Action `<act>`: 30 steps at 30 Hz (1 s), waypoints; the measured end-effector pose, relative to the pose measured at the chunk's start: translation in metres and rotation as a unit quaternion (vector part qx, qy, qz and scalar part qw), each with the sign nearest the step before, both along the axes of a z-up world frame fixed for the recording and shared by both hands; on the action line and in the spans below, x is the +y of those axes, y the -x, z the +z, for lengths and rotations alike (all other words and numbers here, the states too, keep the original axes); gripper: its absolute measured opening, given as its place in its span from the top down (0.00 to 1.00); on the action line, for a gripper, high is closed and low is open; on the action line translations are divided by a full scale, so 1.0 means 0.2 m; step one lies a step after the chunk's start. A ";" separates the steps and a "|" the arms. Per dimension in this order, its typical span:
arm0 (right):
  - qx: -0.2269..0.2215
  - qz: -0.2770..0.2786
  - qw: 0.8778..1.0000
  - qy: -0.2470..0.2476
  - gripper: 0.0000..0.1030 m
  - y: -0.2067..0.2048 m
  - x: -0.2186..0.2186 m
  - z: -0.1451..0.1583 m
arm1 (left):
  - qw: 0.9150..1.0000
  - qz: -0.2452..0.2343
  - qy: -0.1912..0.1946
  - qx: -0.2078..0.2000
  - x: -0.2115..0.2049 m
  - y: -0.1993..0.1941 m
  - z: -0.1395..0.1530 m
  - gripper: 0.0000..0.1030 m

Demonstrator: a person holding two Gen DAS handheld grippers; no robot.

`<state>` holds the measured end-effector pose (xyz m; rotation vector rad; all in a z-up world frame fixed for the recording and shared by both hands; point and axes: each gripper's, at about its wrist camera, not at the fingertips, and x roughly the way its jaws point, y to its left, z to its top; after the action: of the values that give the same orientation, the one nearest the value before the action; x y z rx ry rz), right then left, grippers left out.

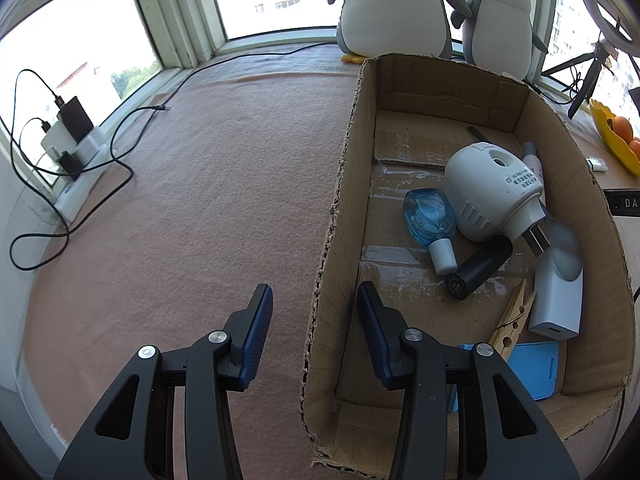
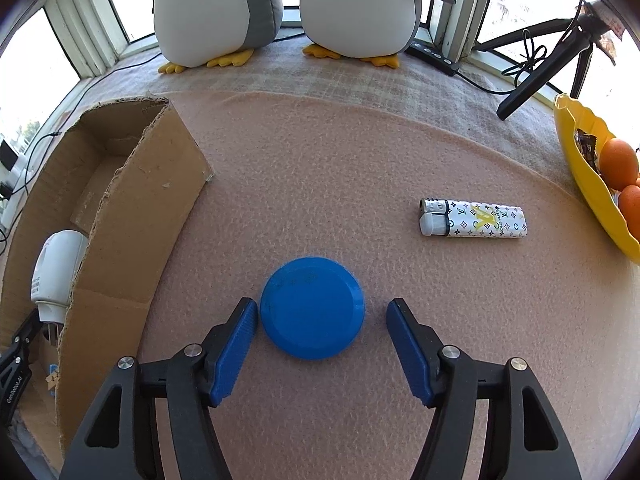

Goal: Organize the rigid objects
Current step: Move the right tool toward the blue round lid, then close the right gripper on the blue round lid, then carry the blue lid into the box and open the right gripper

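Note:
In the right wrist view a blue round lid lies on the pink felt between the open fingers of my right gripper, close to the left finger. A patterned lighter lies further right. The cardboard box stands to the left. In the left wrist view my left gripper is open and empty, straddling the box's left wall. Inside lie a white plug-in device, a blue bottle, a black tube, a wooden clothespin, a white power bank and a blue flat piece.
Two plush penguins stand at the back by the window. A yellow bowl with oranges sits at the right edge. A power strip with chargers and cables lies at the left. A black tripod stands at the back right.

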<state>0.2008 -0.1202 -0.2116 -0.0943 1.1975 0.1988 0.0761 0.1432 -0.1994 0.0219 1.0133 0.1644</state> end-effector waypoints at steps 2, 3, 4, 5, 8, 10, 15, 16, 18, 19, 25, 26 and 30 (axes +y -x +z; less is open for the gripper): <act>0.000 0.000 1.000 0.003 0.41 0.00 0.00 0.00 | 1.000 0.000 0.000 0.000 0.00 0.00 0.00 0.58; 0.000 0.000 1.000 0.004 0.42 0.00 0.00 0.00 | 1.000 0.000 0.000 0.000 0.00 0.00 0.00 0.58; -0.001 0.000 1.000 0.005 0.42 0.00 0.00 0.00 | 1.000 0.000 0.000 0.000 0.00 0.00 0.00 0.58; 0.000 0.001 1.000 0.005 0.44 0.00 0.00 0.00 | 1.000 0.000 0.000 0.000 0.00 0.00 0.00 0.58; 0.000 0.005 1.000 0.007 0.51 0.00 0.01 0.01 | 1.000 0.000 0.000 0.000 0.00 0.00 0.00 0.58; 0.000 0.007 1.000 0.008 0.55 0.00 0.02 0.01 | 1.000 0.000 0.000 0.000 0.00 0.00 0.00 0.58; 0.000 0.007 1.000 0.008 0.55 0.01 0.02 0.01 | 1.000 0.000 0.000 0.000 0.00 0.00 0.00 0.58; 0.001 0.007 1.000 0.008 0.55 0.01 0.02 0.01 | 1.000 0.000 0.000 0.000 0.00 0.00 0.00 0.58; 0.001 0.007 1.000 0.006 0.55 0.01 0.02 0.01 | 1.000 0.000 0.000 0.000 0.00 0.00 0.00 0.58; 0.001 0.007 1.000 0.004 0.55 0.01 0.02 0.01 | 1.000 0.000 0.000 0.000 0.00 0.00 0.00 0.58; 0.000 0.002 1.000 -0.020 0.55 0.06 0.00 0.05 | 1.000 0.000 0.000 0.000 0.00 0.00 0.00 0.58; -0.003 0.004 1.000 -0.023 0.55 0.07 0.00 0.06 | 1.000 0.000 0.000 0.000 0.00 0.00 0.00 0.58; -0.016 0.015 0.999 -0.031 0.55 0.11 0.01 0.13 | 1.000 0.000 0.000 0.000 0.00 0.00 0.00 0.58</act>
<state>0.1788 -0.1179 -0.1854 -0.0618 1.1583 0.2603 0.0763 0.1426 -0.1994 0.0224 1.0136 0.1651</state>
